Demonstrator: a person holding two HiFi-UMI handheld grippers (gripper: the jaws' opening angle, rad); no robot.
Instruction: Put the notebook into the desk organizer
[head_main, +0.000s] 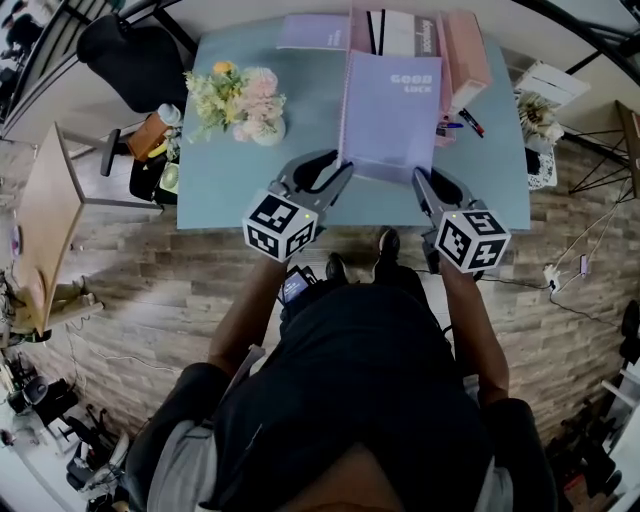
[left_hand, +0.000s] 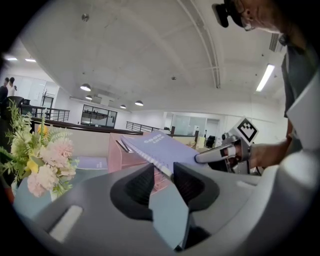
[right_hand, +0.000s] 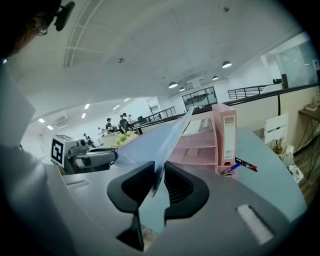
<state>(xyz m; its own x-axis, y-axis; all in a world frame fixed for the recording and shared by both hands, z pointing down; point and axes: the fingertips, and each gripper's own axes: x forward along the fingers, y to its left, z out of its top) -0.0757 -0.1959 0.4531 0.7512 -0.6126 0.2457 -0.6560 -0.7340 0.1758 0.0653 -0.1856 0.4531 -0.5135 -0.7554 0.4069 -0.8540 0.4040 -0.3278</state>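
the lavender spiral-bound notebook with "good luck" printed on its cover (head_main: 390, 110) is held clear of the light blue surface (head_main: 230, 180), supported at its two near corners. the left gripper (left_hand: 163, 172) is closed on the near corner at the spiral-binding side; the binding edge sits between its two dark pads. the right gripper (right_hand: 159, 170) is closed on the opposite near corner, with the thin page edge clamped between its pads. the notebook's long axis runs from the person toward the far side of the surface. the cover faces up, the spiral binding lies along the left edge, and the top short edge points at the pink mesh desk organizer (head_main: 465, 55). both gripper views show the notebook sloping upward away from the grippers, so the far end is the higher one. in the head view the far short edge overlaps the front of the organizer; whether it touches cannot be told. a red pen and a blue pen (right_hand: 245, 165) lie at the organizer's base. a bouquet of pale flowers in a vase (head_main: 240, 100) stands to the left of the notebook.
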